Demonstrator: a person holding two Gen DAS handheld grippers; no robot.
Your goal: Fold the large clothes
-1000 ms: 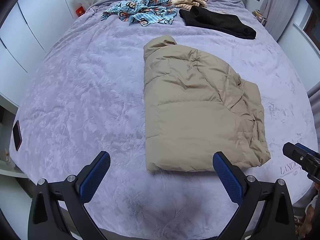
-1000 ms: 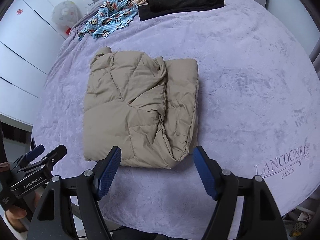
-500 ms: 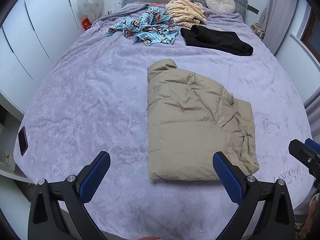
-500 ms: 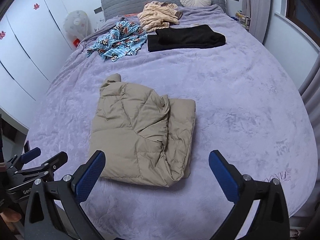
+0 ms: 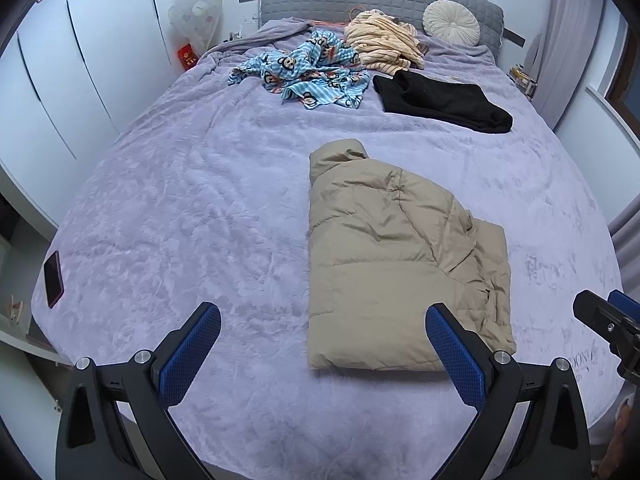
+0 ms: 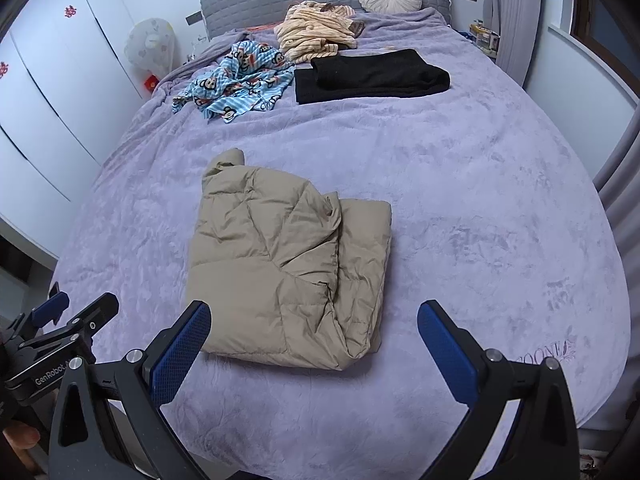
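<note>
A beige puffer jacket (image 5: 396, 264) (image 6: 288, 272) lies folded into a thick rectangle on the lilac bedspread (image 5: 200, 208), its collar end pointing toward the headboard. My left gripper (image 5: 322, 334) hovers open above the bed's near edge, its right pad over the jacket's near hem without touching it. In the right wrist view my right gripper (image 6: 314, 334) is also wide open above the jacket's near edge, with nothing gripped. Each gripper shows at the side of the other's view: the right gripper (image 5: 608, 324) and the left gripper (image 6: 64, 320).
Near the headboard lie a blue monkey-print garment (image 5: 308, 72), a striped cream garment (image 5: 380, 42), a folded black garment (image 5: 440, 100) and a round cushion (image 5: 450, 24). A phone (image 5: 53, 278) rests at the bed's left edge. White wardrobes (image 5: 80, 60) stand left.
Both grippers have risen and pulled back from the jacket, so more of the bed and the headboard shows. The right gripper's jaws have spread wider. The jacket lies unmoved.
</note>
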